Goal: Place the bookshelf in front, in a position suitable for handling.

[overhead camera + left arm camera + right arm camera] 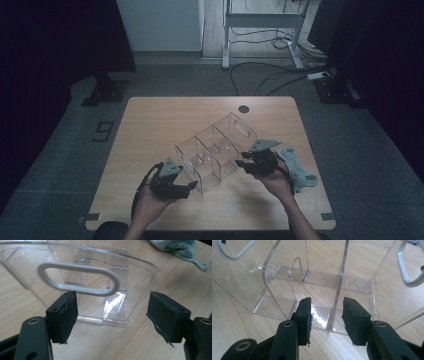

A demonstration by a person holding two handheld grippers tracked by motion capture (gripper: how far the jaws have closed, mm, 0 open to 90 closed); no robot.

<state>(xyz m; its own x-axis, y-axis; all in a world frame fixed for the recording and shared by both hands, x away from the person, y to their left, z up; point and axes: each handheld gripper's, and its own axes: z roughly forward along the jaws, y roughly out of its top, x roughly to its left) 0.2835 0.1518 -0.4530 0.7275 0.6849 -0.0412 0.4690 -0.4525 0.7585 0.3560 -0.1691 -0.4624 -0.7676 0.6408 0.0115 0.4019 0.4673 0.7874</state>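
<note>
From the high view I see a clear plastic organizer [216, 156] sitting near the middle of the wooden table [165, 120], with its dividers running across it and a slot handle at each end. My left gripper [191, 185] sits at its near-left end and my right gripper [240, 162] at its right side. A pale blue cloth [299, 170] lies on the table just beyond my right hand [277, 181].

The left gripper view gives me what the overhead cannot: the white-rimmed slot handle [79, 278] in the organizer's end wall stands just ahead of the jaws, which are spread wide with nothing between the pads. No pad touches the plastic. The cloth shows at the top right corner here.

The right gripper view looks into the compartments from the side. One thin clear divider [338, 287] rises between the two pads, with a gap on either side of it, so the jaws straddle it without pinching. The floor of the organizer rests flat on the wood.
</note>
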